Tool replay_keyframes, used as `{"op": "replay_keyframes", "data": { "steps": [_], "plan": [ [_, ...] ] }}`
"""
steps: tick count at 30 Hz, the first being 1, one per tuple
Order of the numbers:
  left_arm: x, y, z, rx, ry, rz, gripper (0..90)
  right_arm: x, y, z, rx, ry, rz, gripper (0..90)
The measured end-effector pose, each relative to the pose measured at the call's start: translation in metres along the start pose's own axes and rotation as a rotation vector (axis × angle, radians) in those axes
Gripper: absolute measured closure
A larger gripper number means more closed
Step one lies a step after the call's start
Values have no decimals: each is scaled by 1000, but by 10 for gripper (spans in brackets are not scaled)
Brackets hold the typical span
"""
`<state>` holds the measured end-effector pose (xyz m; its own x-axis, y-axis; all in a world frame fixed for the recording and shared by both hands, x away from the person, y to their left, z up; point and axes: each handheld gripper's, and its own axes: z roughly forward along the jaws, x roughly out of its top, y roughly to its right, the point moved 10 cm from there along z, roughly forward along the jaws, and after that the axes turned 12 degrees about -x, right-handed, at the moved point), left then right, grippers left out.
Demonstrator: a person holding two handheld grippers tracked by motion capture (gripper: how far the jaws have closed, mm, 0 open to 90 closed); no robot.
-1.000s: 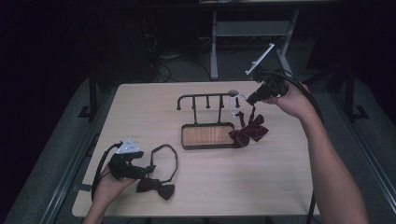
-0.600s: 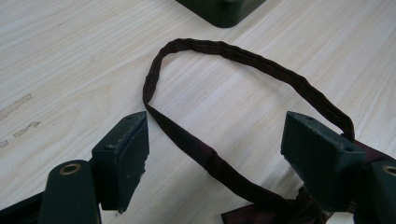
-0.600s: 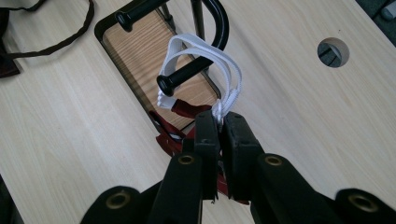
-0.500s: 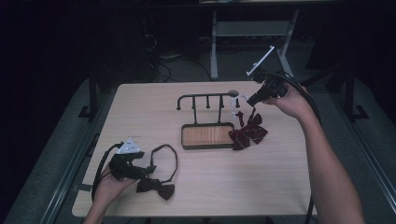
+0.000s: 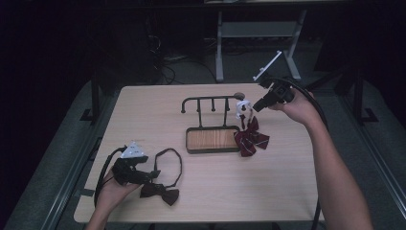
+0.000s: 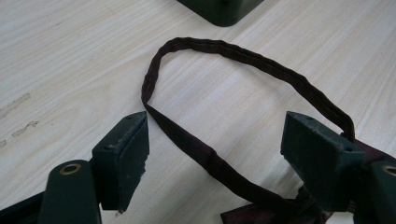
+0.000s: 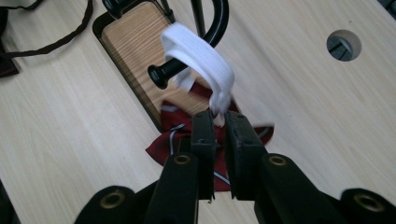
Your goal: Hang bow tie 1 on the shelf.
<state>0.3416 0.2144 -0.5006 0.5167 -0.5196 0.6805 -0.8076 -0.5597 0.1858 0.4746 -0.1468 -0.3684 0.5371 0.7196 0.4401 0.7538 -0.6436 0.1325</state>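
Note:
A black hook rack (image 5: 210,103) on a wooden base (image 5: 212,139) stands mid-table. A red striped bow tie (image 5: 251,139) hangs at its right end, its white band (image 7: 201,58) draped over the end hook (image 7: 187,65). My right gripper (image 7: 219,121) is shut on that band just below the hook; the bow (image 7: 168,140) droops onto the table under it. At the front left lies a dark brown bow tie (image 5: 163,192) with a looped strap (image 6: 243,58). My left gripper (image 6: 219,135) stands open with the strap running between its jaws, untouched.
A round cable hole (image 7: 343,44) is cut in the table beyond the rack. A corner of the rack's base (image 6: 224,9) lies ahead of the left gripper. Bare tabletop spreads between the two bow ties and along the right side.
The right gripper has edged slightly toward the rack's end hook with the white band, and the red bow has sunk a little. The left gripper and dark bow tie have not moved.

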Motion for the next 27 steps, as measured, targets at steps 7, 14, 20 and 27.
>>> {"op": "replay_keyframes", "data": {
  "steps": [7,14,20,27],
  "plan": [
    [0,0,1,-2,-3,1,241,-2,-4,-1,18,15,-8,795],
    [-1,0,1,-2,-7,-4,242,-13,-11,3,54,30,-7,758],
    [-1,0,2,-2,-6,-7,243,-25,-15,9,74,26,-3,720],
    [-1,0,2,-1,-8,-6,243,-36,-21,12,103,37,27,626]
  ]
}}
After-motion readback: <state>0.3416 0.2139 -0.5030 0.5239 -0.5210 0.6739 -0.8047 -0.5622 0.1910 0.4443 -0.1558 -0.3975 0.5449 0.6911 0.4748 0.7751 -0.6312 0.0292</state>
